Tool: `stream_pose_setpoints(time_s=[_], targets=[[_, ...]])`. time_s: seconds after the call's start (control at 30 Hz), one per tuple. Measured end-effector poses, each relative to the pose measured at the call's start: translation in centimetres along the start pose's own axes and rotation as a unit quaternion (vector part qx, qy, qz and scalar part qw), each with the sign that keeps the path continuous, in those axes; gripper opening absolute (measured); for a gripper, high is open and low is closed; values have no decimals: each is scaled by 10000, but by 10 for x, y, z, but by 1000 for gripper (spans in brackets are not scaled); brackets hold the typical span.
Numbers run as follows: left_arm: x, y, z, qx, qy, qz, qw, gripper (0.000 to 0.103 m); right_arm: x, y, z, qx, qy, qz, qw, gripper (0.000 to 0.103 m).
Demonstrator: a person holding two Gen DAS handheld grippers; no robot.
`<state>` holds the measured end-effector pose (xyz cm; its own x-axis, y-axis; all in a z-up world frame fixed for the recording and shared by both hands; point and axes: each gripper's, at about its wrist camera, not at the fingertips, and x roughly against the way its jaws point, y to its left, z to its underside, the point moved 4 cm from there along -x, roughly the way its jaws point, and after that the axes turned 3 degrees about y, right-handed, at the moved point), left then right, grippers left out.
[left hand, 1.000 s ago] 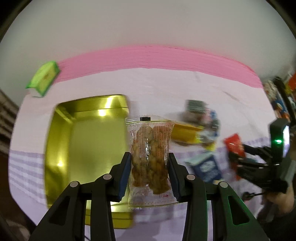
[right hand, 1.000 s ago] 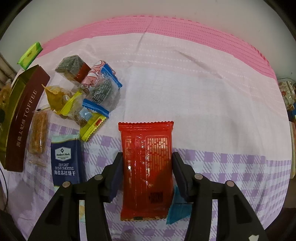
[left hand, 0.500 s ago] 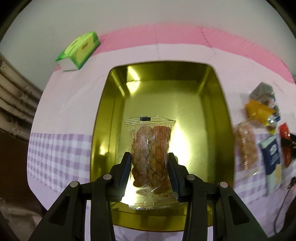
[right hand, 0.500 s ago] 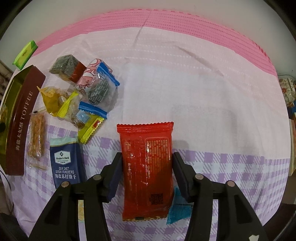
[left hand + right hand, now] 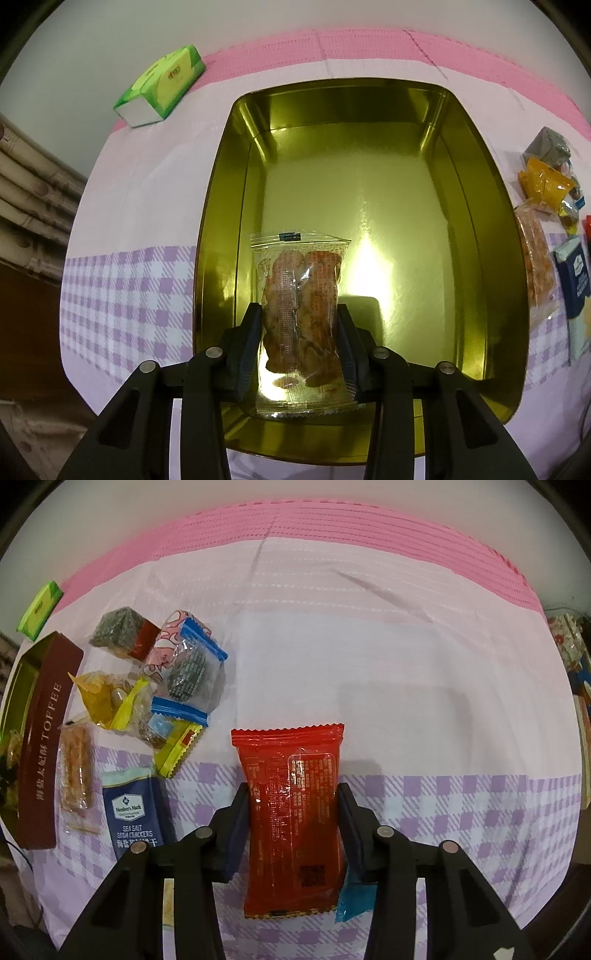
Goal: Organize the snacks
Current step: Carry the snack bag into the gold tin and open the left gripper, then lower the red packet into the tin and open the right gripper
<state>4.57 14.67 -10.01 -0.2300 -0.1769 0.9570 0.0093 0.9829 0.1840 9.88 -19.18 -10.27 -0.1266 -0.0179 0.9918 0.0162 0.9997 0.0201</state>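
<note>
My left gripper [image 5: 299,314] is shut on a clear packet of brown twisted snacks [image 5: 301,266]. It holds the packet upright over the near half of the open gold tin [image 5: 480,221], whose floor is bare. In the right wrist view my right gripper [image 5: 293,794] points down at the tablecloth. Its jaws are closing on a red foil packet [image 5: 288,749], and the pads press on the packet's long sides and pinch it in. The red packet lies flat on the cloth.
A green tissue pack [image 5: 160,86] lies beyond the tin's left corner. Left of the red packet is a pile of small wrapped snacks [image 5: 159,686], a blue cracker pack [image 5: 133,812] and an orange bar [image 5: 75,771]. The tin's brown side [image 5: 44,738] stands beyond them. A blue wrapper [image 5: 354,897] lies by the right finger.
My left gripper has carried the clear packet from beside the tin to over its inside and lower. The right jaws have closed in on the red packet.
</note>
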Motion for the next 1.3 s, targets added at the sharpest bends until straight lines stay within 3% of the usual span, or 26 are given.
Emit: stream_pose_setpoints(time_s=[0.37,0.57,0.67,0.73,1.03,1.17,1.3], targets=[[-6,7,-1,174,-20,152,9997,40,25,-3,2,-288,-223,-160,9992,41],[5,10,-4,258,-263,392,9986,42,51,4,-4,-246,-441,-181,9986,40],[16,15,-6,346,-459,570,9967,46,67,14,-12,-233,-518,-392,9976,41],[26,20,-7,437,-620,623,9952,52,77,29,-16,-170,-616,-553,9964,41],[53,75,-2,1319,-1016,374,9853,55,100,139,-33,247,-712,-1591,9844,41],[52,107,9,1857,-992,354,9769,56,95,183,-28,252,-619,-1979,9779,41],[42,122,24,2063,-837,258,9746,57,86,218,-27,287,-541,-2093,9759,41]])
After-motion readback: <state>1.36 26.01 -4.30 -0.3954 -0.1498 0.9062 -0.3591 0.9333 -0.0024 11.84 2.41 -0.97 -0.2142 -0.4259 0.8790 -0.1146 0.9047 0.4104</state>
